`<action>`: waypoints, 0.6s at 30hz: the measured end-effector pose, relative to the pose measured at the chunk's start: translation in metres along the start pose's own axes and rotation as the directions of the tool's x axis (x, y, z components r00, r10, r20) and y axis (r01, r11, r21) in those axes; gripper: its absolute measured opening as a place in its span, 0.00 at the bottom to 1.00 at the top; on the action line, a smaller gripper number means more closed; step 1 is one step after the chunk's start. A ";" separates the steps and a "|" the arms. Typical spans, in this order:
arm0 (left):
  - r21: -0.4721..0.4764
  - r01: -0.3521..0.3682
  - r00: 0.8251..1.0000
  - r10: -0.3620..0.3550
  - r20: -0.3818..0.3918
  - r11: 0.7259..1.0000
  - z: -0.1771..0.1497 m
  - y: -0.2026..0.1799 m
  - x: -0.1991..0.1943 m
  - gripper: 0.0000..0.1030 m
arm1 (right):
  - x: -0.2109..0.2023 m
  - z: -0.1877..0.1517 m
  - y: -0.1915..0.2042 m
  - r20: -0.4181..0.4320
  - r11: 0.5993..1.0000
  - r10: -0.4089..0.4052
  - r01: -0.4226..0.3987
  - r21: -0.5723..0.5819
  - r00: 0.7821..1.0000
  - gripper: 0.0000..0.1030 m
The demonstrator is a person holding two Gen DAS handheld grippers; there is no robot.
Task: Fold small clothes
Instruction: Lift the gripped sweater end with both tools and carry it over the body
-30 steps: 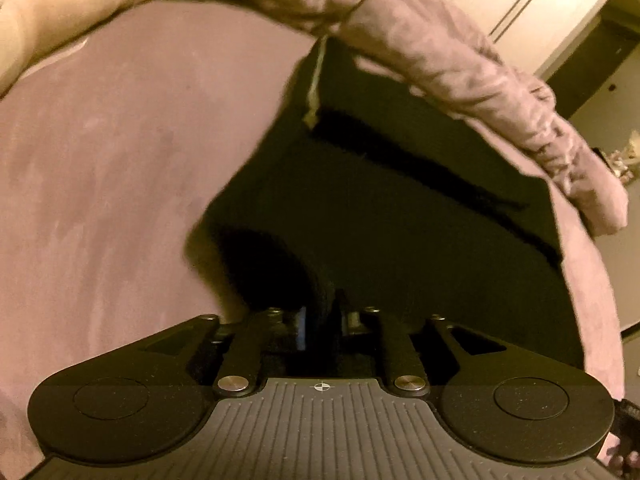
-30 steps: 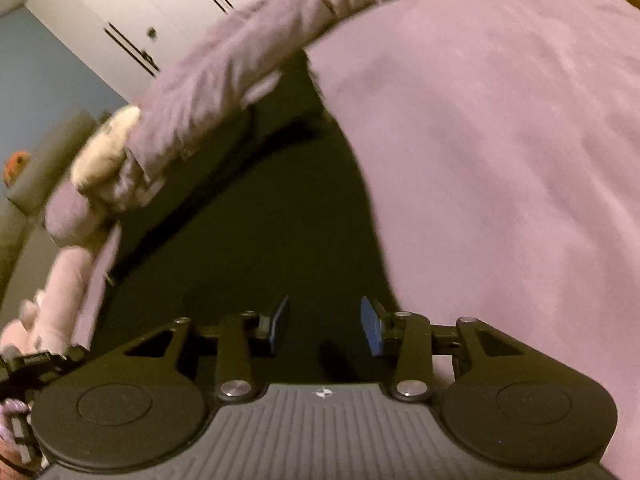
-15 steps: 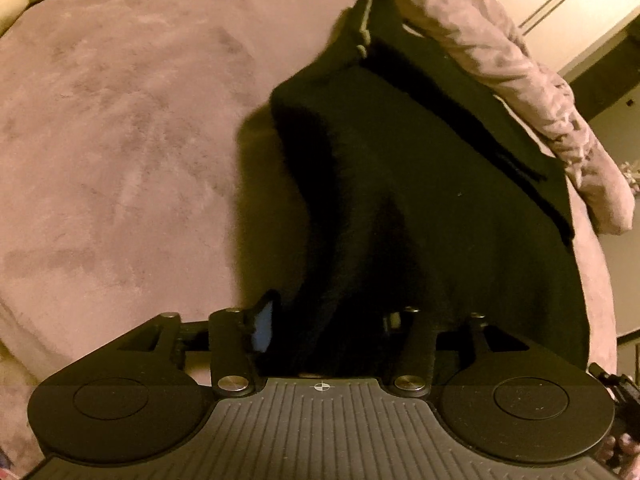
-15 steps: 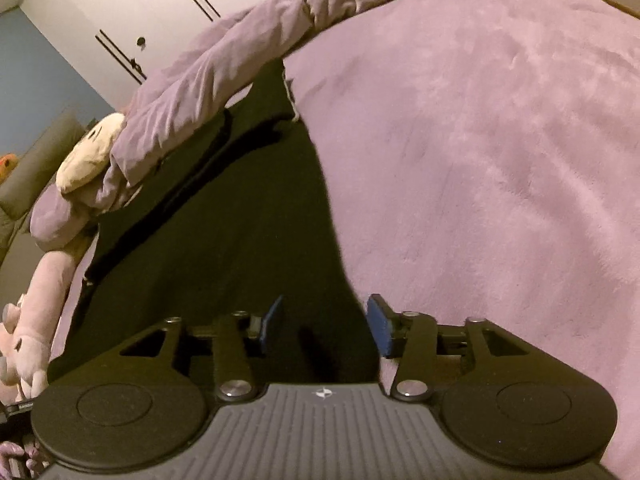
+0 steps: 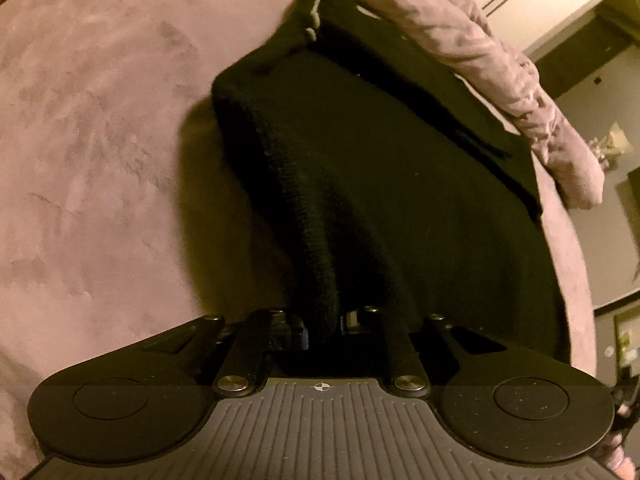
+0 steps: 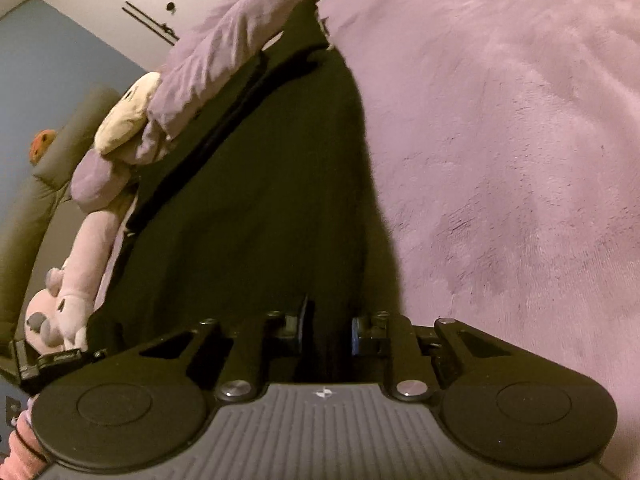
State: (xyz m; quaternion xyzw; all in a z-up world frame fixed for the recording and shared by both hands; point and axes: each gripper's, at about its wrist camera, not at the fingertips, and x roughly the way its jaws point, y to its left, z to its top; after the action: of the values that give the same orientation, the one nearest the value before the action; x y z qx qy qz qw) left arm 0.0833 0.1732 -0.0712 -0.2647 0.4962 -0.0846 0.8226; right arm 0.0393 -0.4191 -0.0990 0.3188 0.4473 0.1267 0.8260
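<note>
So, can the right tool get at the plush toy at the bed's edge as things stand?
Probably not now. The right tool has just closed on the black garment, which also lies between it and the plush toy. It would have to let go first and pass over the cloth.

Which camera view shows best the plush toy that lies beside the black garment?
The right wrist view. There the plush toy lies in plain sight at the left edge, beside the black garment, below the crumpled purple cloth. The left wrist view does not show the toy at all, only the garment and the cloth.
</note>
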 end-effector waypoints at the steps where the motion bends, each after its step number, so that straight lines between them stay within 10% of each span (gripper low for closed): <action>1: -0.010 0.011 1.000 -0.011 -0.001 1.000 0.000 0.000 0.000 0.13 | 0.000 0.001 0.002 -0.012 1.000 -0.001 0.001 -0.010 1.000 0.14; 18: 0.059 0.121 0.978 -0.129 0.163 0.991 0.067 -0.042 -0.039 0.12 | -0.008 0.059 0.048 0.161 0.957 0.256 -0.273 0.097 0.953 0.09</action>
State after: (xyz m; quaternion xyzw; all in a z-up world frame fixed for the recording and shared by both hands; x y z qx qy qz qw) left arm 0.1275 0.1771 0.0049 -0.2812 0.4060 -0.1258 0.8604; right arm 0.0870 -0.4106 -0.0398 0.4325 0.3451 0.1857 0.8120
